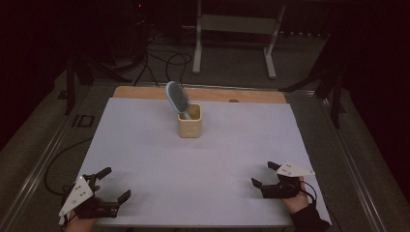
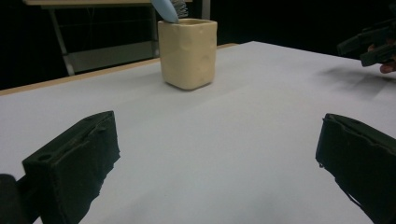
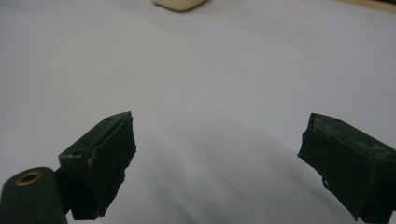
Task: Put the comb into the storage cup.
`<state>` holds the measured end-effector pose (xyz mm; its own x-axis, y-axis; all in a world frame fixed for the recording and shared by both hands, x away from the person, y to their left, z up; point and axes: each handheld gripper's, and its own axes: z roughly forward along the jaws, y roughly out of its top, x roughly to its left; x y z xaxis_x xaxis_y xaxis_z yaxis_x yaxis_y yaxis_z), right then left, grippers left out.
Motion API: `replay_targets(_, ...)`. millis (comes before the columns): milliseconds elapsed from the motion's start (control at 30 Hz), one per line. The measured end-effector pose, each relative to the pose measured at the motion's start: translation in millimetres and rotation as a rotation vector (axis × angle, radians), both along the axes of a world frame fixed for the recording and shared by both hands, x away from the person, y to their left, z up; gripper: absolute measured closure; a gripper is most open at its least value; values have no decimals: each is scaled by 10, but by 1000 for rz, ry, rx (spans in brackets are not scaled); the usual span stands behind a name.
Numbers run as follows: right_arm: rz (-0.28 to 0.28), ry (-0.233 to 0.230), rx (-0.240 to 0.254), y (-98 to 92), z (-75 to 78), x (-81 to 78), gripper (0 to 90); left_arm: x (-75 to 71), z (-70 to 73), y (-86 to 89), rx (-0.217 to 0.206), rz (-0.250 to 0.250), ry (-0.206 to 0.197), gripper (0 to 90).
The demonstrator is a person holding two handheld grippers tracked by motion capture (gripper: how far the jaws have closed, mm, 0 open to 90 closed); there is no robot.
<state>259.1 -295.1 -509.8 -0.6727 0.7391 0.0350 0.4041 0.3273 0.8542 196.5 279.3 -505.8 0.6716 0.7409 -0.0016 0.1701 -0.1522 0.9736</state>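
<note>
Two grippers, both with jaws spread wide and holding nothing: left gripper (image 1: 112, 185) low at the near left corner of the table (image 1: 145, 145), right gripper (image 1: 263, 175) at the near right. Between and beyond, well apart from either: cream cup (image 1: 189, 121) near the far edge, hairbrush (image 1: 177, 99) standing in it handle-down, head tilted toward the left. Likely step: reaching for the brush. Best done by steadying the cup wall with one gripper, pinching the brush just below its head, then lifting straight up along its tilt to avoid tipping the cup.
</note>
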Motion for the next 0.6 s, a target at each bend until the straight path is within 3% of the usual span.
replay_targets(367,5,8,10,-18,-27,11,93,3,-4,-5,0,-4,2,0)
replay_targets(600,17,6,-21,38,-36,11,93,3,-5,-2,-1,-6,2,0)
